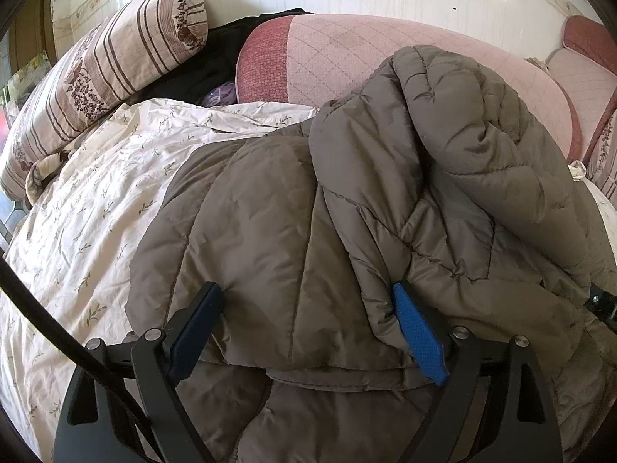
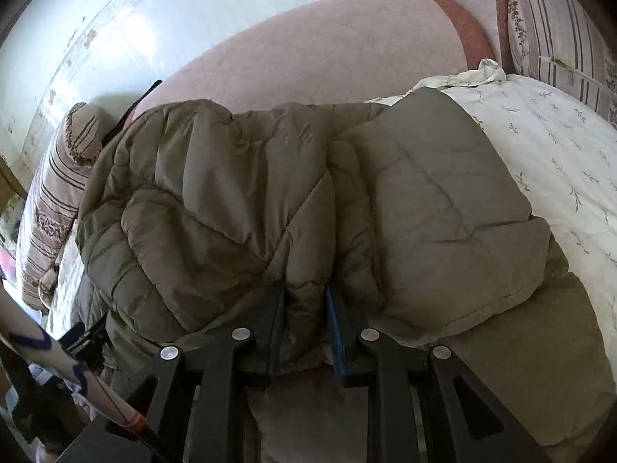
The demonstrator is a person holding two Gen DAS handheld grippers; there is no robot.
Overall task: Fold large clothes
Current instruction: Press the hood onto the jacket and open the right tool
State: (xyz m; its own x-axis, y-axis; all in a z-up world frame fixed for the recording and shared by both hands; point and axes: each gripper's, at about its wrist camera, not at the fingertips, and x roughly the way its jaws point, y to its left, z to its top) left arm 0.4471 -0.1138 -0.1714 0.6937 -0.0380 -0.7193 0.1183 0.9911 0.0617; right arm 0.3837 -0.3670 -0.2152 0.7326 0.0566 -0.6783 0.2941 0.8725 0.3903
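A large grey-brown quilted puffer jacket lies bunched on a bed, one part folded over the rest. My left gripper is open, its fingers spread wide and pressed against the jacket's near edge, with fabric between them. In the right wrist view the same jacket fills the middle. My right gripper is nearly closed, pinching a thick fold of the jacket between its blue-padded fingers.
The bed has a white floral sheet. A striped bolster pillow lies at the back left, dark clothes beside it. A pink padded headboard stands behind the jacket against a white wall.
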